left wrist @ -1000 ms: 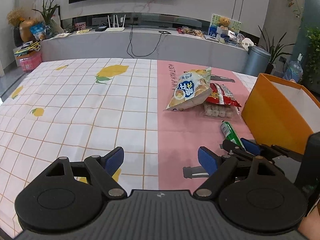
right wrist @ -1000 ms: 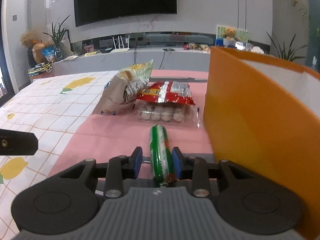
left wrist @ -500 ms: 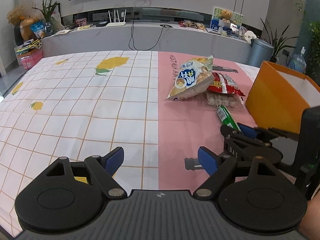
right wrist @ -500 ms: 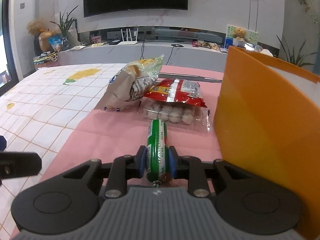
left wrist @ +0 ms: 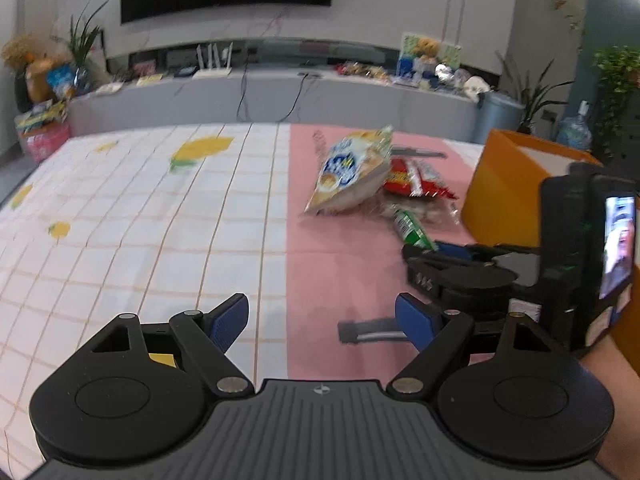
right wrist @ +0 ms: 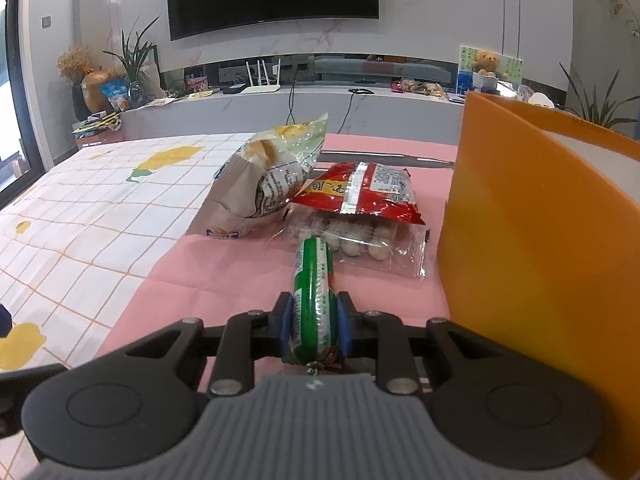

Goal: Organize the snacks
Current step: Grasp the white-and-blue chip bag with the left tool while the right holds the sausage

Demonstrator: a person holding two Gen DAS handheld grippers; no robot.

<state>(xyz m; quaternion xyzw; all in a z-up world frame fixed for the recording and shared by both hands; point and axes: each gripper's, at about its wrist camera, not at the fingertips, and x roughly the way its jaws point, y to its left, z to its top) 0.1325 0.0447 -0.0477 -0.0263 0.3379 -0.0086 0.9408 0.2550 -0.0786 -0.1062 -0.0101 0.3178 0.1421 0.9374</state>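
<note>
My right gripper (right wrist: 313,320) is shut on a green sausage stick (right wrist: 314,292), lifted a little off the pink cloth; the left wrist view shows the same green sausage stick (left wrist: 412,230) in the right gripper (left wrist: 434,246). Beyond it lie a clear pack of round white snacks (right wrist: 360,244), a red packet (right wrist: 360,192) on top of that pack, and a puffed chip bag (right wrist: 268,184) leaning to their left. The chip bag (left wrist: 352,172) and red packet (left wrist: 416,180) also show in the left wrist view. My left gripper (left wrist: 322,322) hangs open over the tablecloth with nothing between its fingers.
An orange box (right wrist: 532,248) with an open top stands upright close on the right; its near wall reaches almost to the right gripper. The orange box (left wrist: 512,192) is also behind the right gripper. A checked lemon-print cloth (left wrist: 140,216) covers the left of the table.
The right gripper closed fully on the sausage stick and raised it slightly off the cloth. The left gripper stayed open in about the same place.
</note>
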